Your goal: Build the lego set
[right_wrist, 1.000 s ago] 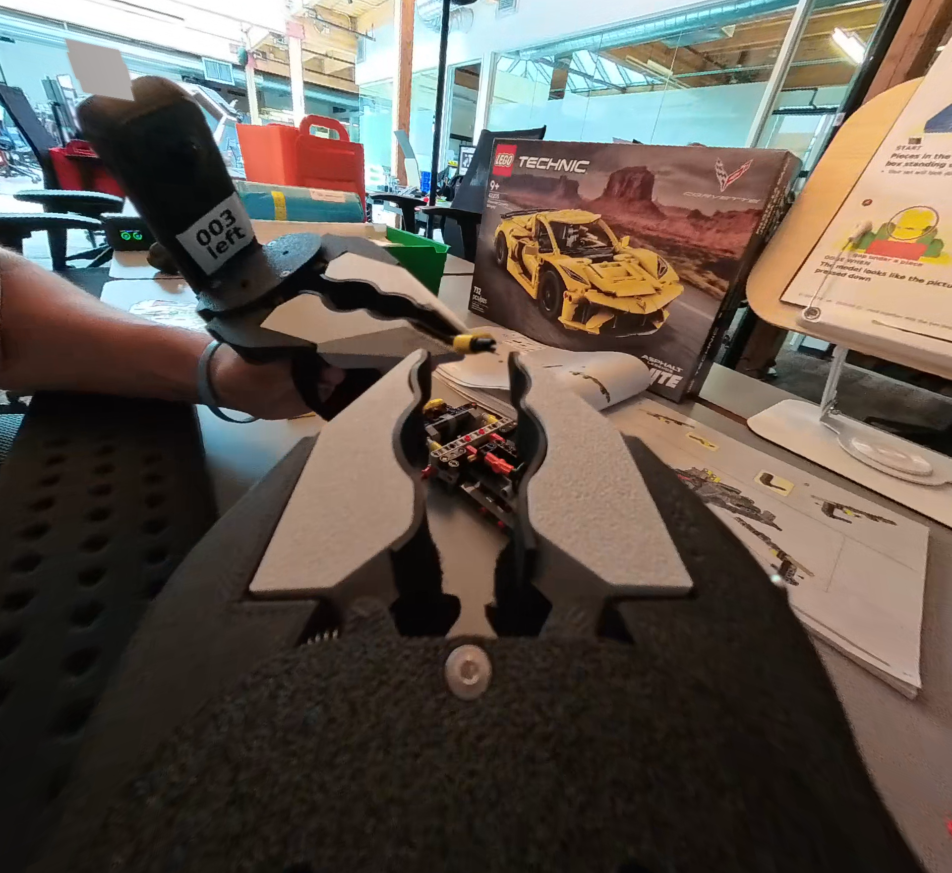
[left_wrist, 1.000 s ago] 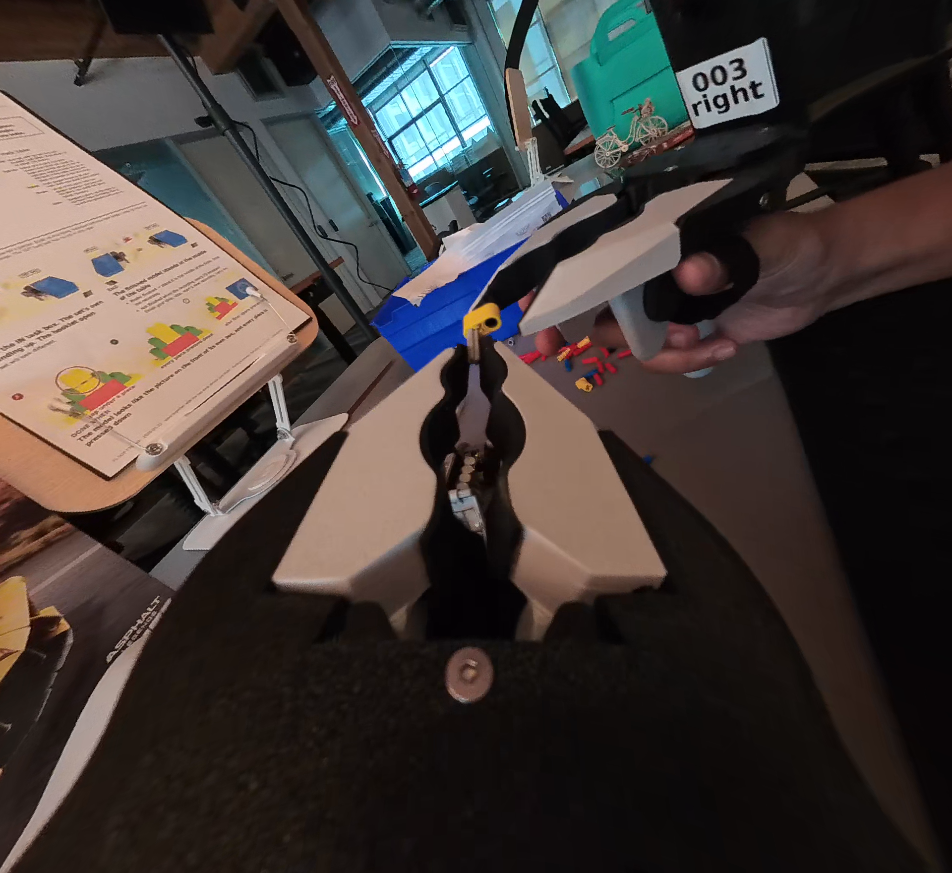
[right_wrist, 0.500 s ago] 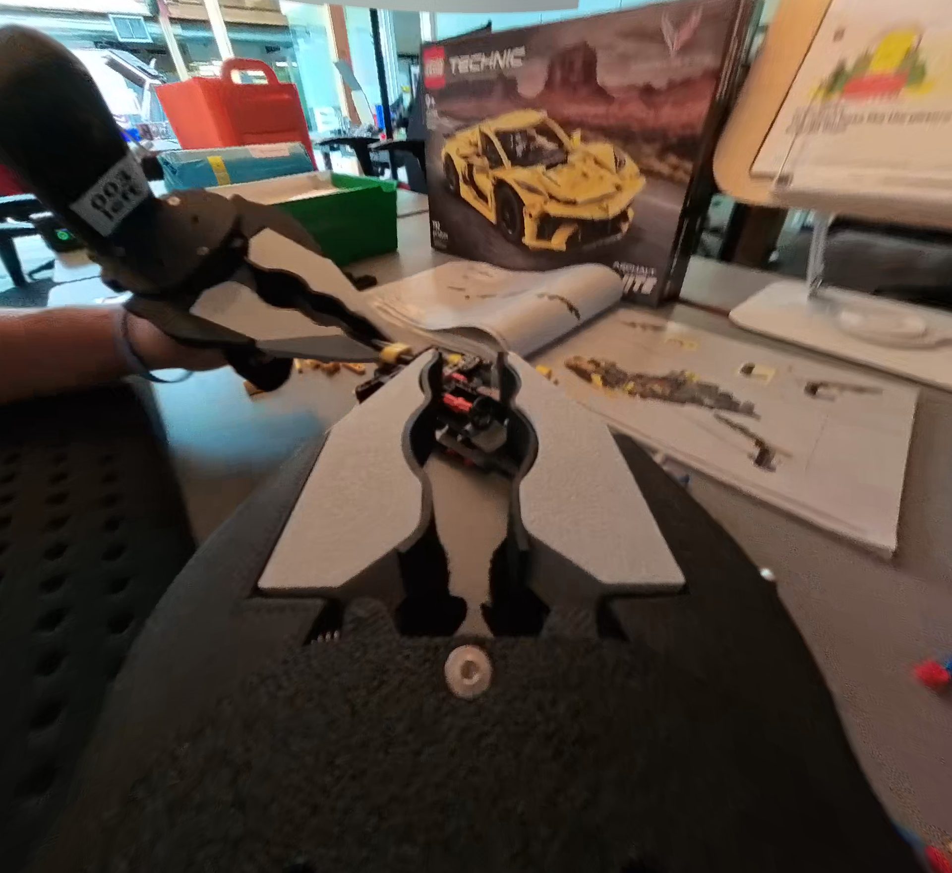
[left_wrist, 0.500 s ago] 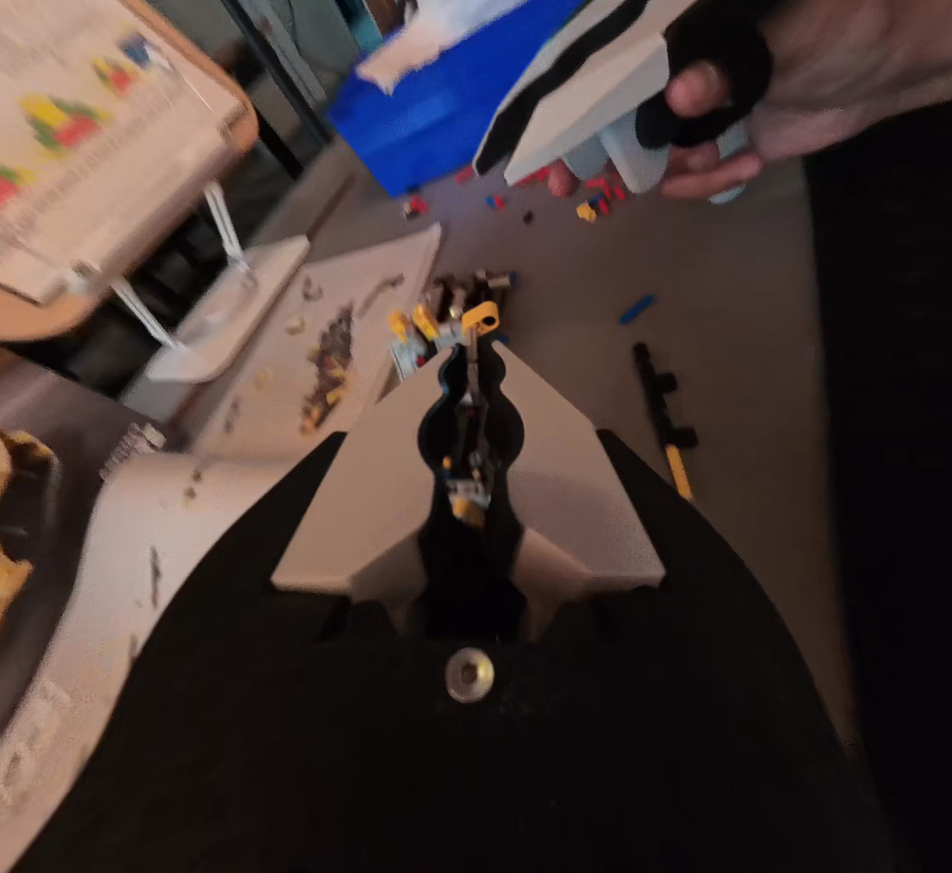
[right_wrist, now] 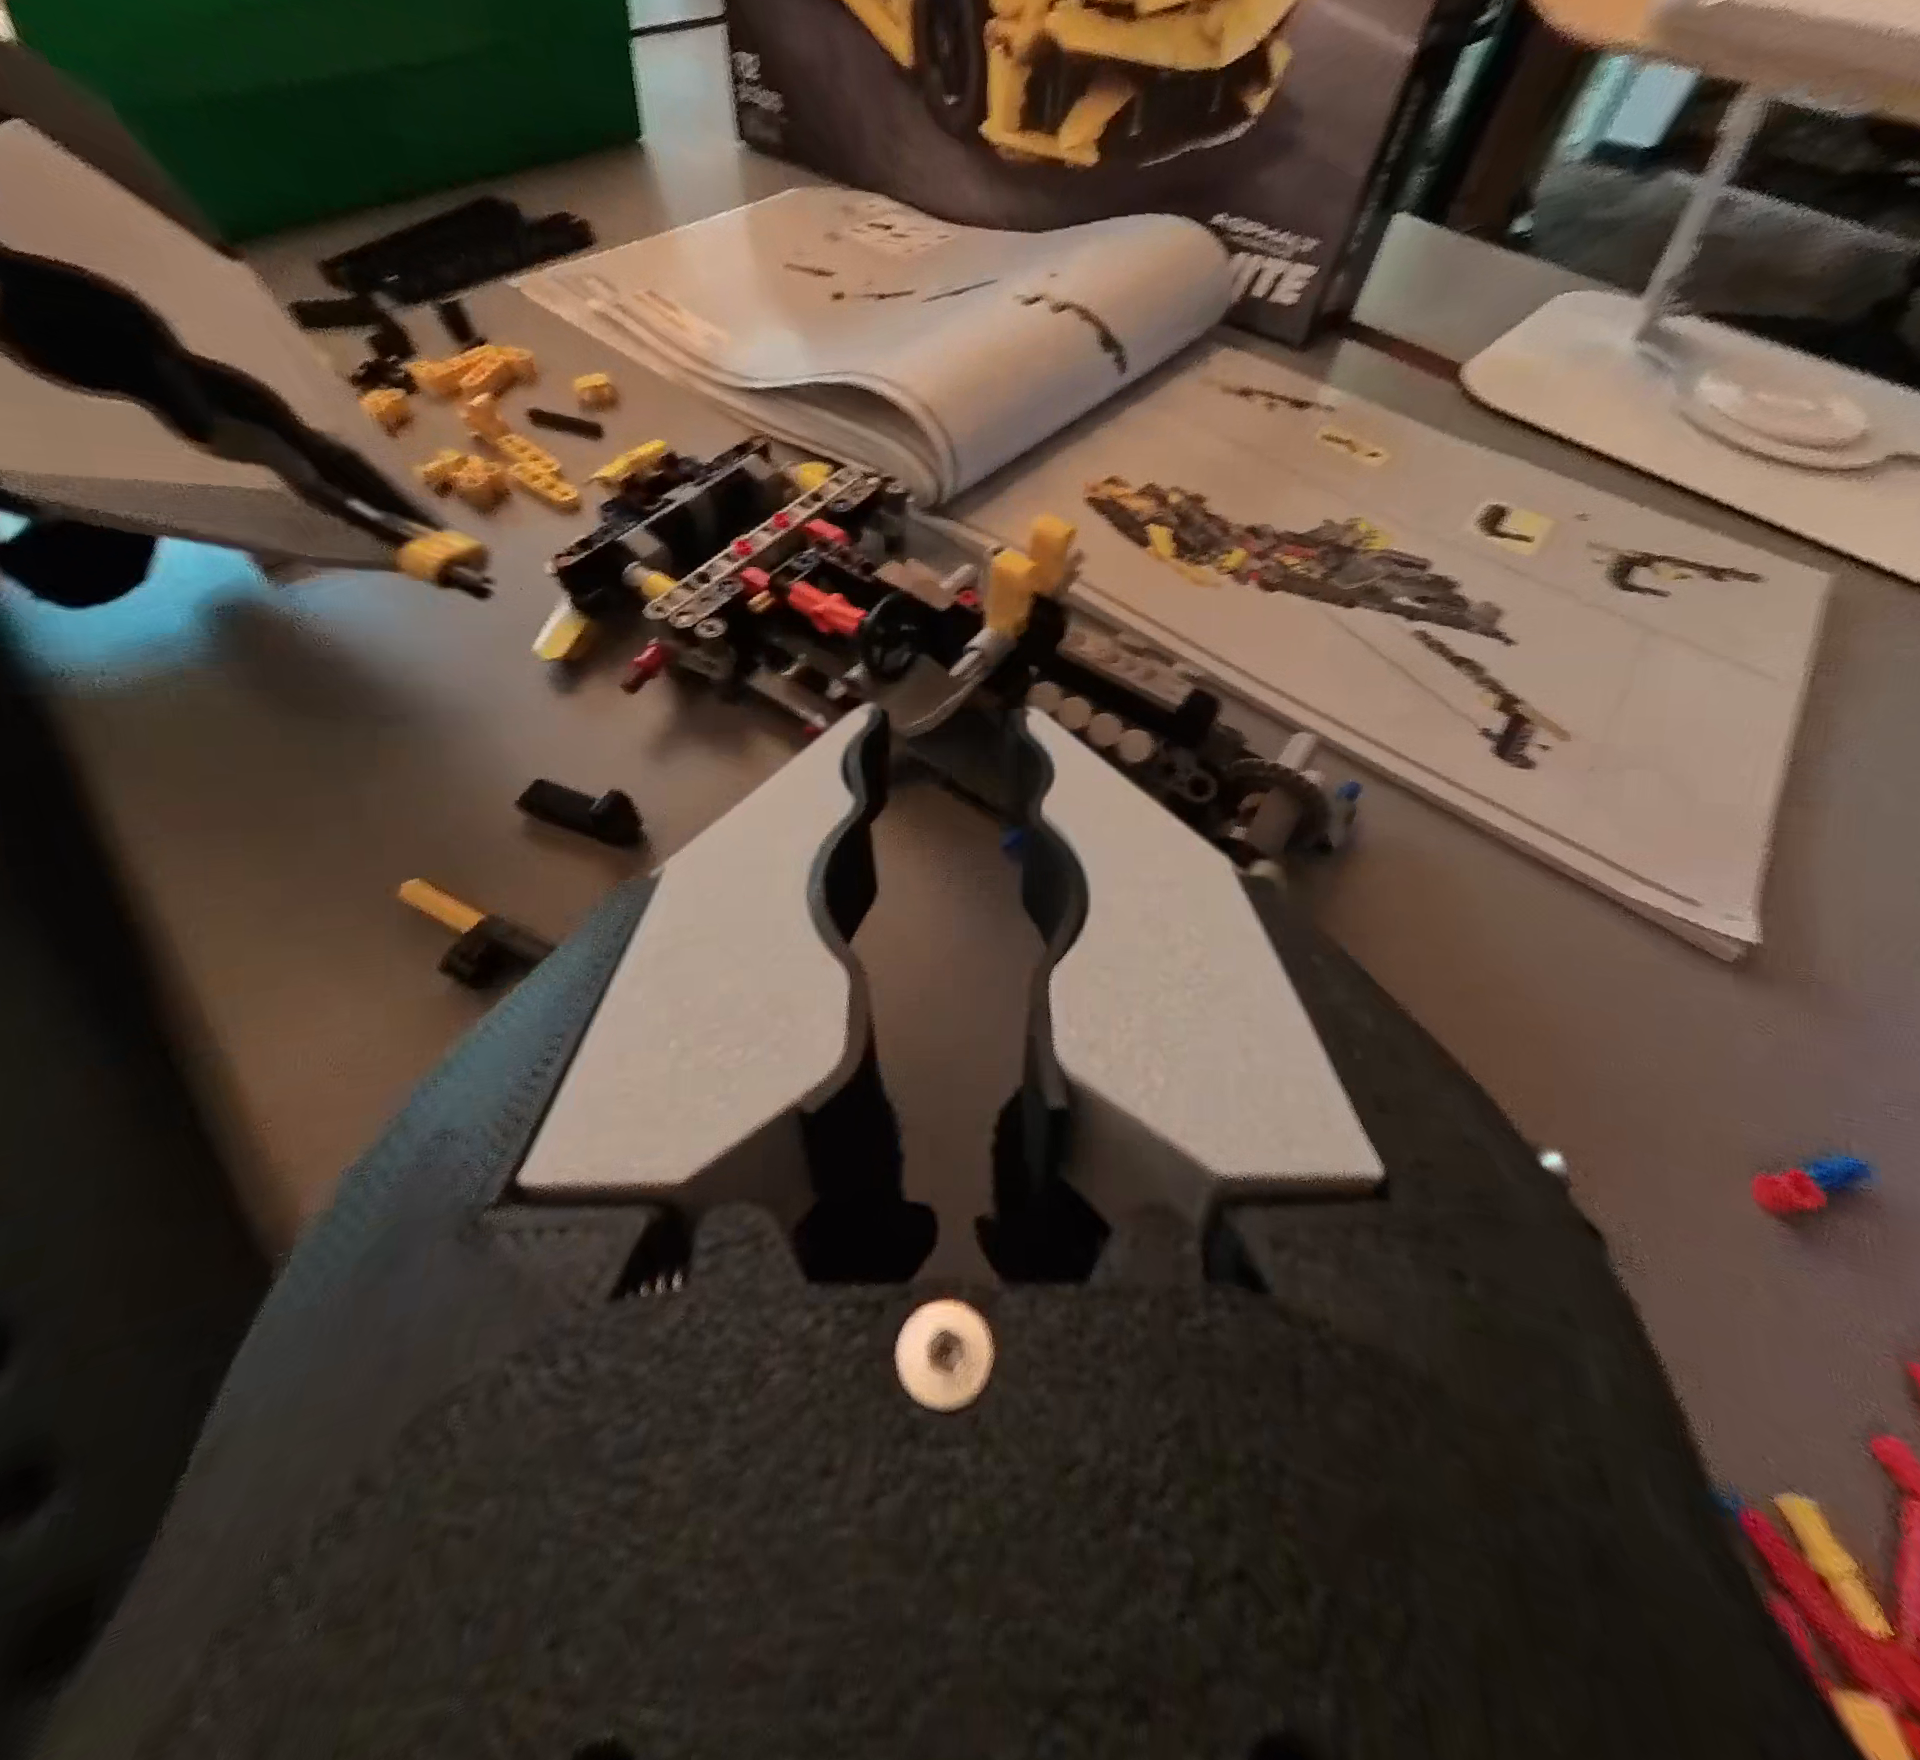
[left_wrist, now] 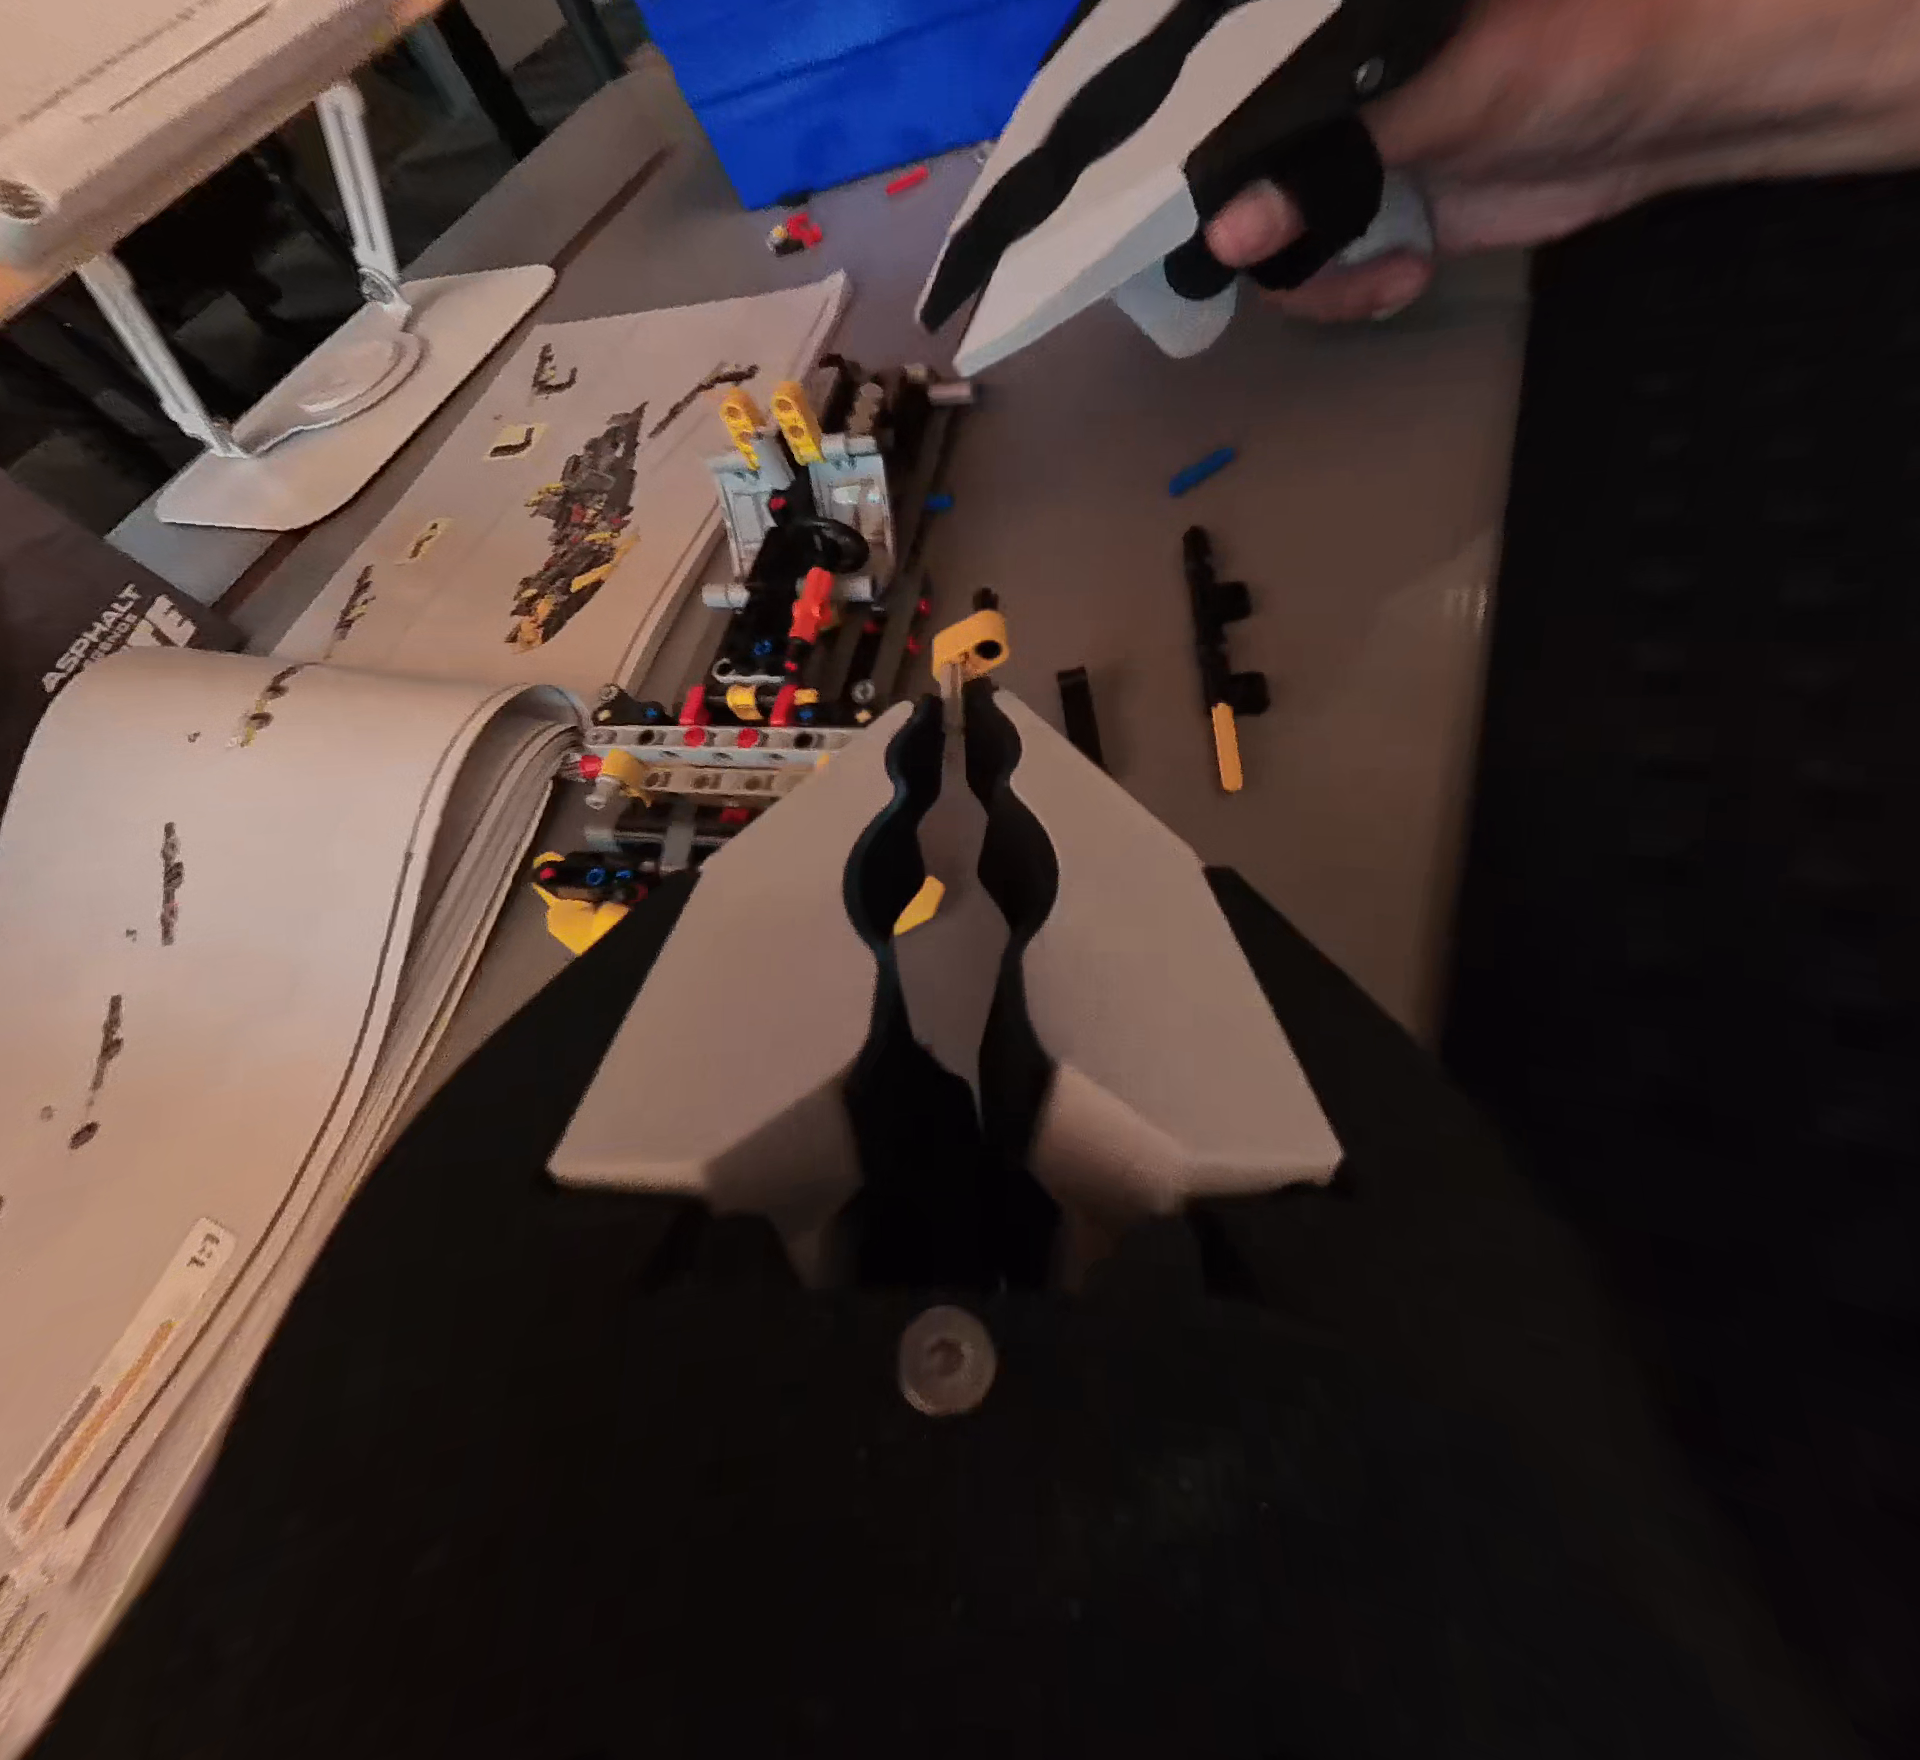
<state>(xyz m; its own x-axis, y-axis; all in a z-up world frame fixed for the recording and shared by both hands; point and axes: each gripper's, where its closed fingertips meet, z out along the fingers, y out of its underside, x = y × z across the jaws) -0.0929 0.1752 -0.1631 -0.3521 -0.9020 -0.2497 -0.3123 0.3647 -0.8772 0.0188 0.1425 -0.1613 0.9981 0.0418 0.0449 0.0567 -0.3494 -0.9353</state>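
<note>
The lego chassis (left_wrist: pixel 790 630) lay beside the open manual (left_wrist: pixel 312 879). The left gripper (left_wrist: pixel 954 708) pinched a yellow connector (left_wrist: pixel 968 645) (thinly held); it could slip. The right gripper (right_wrist: pixel 951 734) stood empty, parted.

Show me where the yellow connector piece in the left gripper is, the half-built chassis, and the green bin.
yellow connector piece (left_wrist: pixel 968 645), left wrist view, on its yellow head past the fingertips.
half-built chassis (right_wrist: pixel 790 583), right wrist view, on its grey beam.
green bin (right_wrist: pixel 312 37), right wrist view, on its front wall.
</note>
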